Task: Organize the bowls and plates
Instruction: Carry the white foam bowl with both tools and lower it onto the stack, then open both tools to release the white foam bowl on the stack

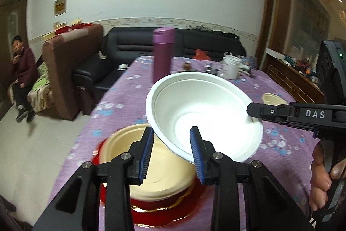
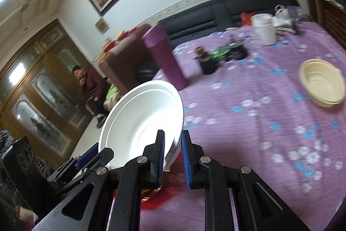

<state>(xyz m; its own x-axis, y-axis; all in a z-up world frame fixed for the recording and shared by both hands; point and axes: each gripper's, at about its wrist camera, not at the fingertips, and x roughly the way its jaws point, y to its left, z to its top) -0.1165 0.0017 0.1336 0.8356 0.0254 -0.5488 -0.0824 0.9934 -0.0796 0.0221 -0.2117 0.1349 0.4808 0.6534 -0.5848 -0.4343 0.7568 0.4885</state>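
Bowl (image 1: 205, 114), white and tilted, is held by its right rim in the closed right tongs (image 2: 173, 157) just above the cream bowl (image 1: 151, 166), while the open left tongs (image 1: 172, 153) straddle its near rim.

one white paper bowl (image 1: 207, 114); two cream plastic bowls (image 1: 151, 157) (image 2: 322, 81) (one stacked on red); one red plate (image 1: 173, 211); one purple cylindrical flask (image 1: 162, 55); one white plastic jar (image 1: 231, 67)

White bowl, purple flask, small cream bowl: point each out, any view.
white bowl (image 1: 207, 120): left wrist view, on its inner wall.
purple flask (image 1: 162, 55): left wrist view, mid body.
small cream bowl (image 2: 322, 81): right wrist view, on its inside bottom.
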